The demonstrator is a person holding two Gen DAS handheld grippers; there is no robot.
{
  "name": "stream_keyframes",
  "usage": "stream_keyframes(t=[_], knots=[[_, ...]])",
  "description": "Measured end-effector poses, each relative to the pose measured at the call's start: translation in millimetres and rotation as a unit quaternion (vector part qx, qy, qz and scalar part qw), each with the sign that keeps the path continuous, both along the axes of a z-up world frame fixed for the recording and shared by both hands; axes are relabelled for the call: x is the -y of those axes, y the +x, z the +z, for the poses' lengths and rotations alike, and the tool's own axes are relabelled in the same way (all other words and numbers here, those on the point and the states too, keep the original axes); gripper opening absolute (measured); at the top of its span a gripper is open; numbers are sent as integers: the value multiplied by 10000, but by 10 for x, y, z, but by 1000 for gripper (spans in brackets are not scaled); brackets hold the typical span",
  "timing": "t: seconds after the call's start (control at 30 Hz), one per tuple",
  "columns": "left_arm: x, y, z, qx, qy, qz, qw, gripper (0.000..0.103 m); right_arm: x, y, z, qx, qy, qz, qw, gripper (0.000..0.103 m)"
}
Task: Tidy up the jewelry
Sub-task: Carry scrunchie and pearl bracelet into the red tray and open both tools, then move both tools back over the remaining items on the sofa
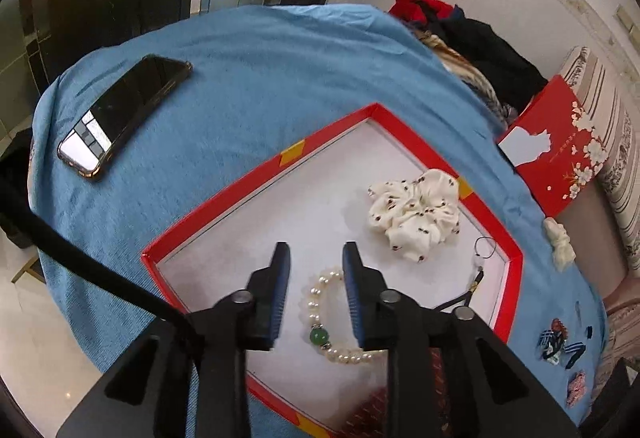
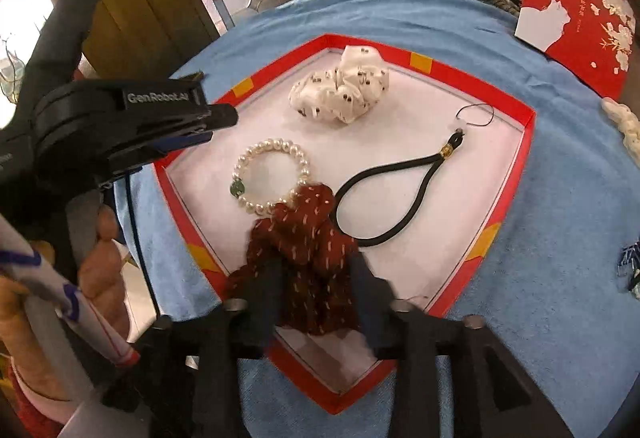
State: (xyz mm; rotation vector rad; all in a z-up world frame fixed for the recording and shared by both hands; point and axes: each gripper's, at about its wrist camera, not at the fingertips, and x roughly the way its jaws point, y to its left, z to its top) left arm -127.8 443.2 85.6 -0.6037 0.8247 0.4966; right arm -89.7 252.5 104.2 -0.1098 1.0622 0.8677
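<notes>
A red-rimmed tray (image 1: 256, 174) with a white floor lies on the blue cloth. In it are a white dotted scrunchie (image 1: 416, 212), a pearl bracelet (image 1: 316, 302) with a green bead, and a black hair tie (image 2: 384, 198). My left gripper (image 1: 316, 258) is open and empty, just above the bracelet. It also shows in the right wrist view (image 2: 200, 118) at the tray's left rim (image 2: 172, 174). My right gripper (image 2: 316, 278) is blurred, its fingers on either side of a dark red scrunchie (image 2: 308, 258) that overlaps the bracelet (image 2: 272, 174).
A black phone (image 1: 124, 114) lies on the blue cloth at the far left. A red lid with a white cat (image 1: 556, 142) stands at the right edge. Small hair clips (image 1: 560, 346) and a cream clip (image 1: 560, 242) lie right of the tray. Clothes pile behind.
</notes>
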Motion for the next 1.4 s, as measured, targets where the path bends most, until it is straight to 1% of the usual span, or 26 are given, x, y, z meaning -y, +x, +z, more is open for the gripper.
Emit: stream_keyframes(t=[0.03,0.1,0.17,0.3,0.43,0.53,0.63,0.73,0.87,1.0,1.17,1.4], knots=[[28,0,24,28,76,-19,10000,28,26,9,31,37,23,-48,10000,47],[90,15,68,58,239,-76,9997,30,94,17,105,72,88,-146,9998,48],[171,15,105,79,385,-164,9991,32,251,31,171,97,154,-305,9994,49],[333,42,131,106,459,-386,9981,34,595,37,261,186,192,-654,9975,52],[524,92,159,142,603,-645,9960,34,1097,28,289,293,77,-1095,9935,52],[630,129,158,140,641,-787,9947,34,1507,27,247,339,-84,-1436,9890,52],[777,176,158,108,722,-930,9930,34,1938,24,168,285,-197,-1817,9827,52],[956,231,166,70,845,-1107,9902,34,2414,66,46,184,-345,-2278,9729,52],[1281,319,160,4,1092,-1461,9832,34,2929,93,-63,95,-426,-2808,9588,52],[1610,404,130,-70,1255,-1801,9756,35,3366,120,-88,86,-402,-3251,9448,52],[2021,502,83,-164,1500,-2166,9645,35,3702,131,-60,167,-343,-3587,9327,52],[2466,583,35,-212,1730,-2551,9511,35,4053,167,-90,215,-292,-3885,9208,52]])
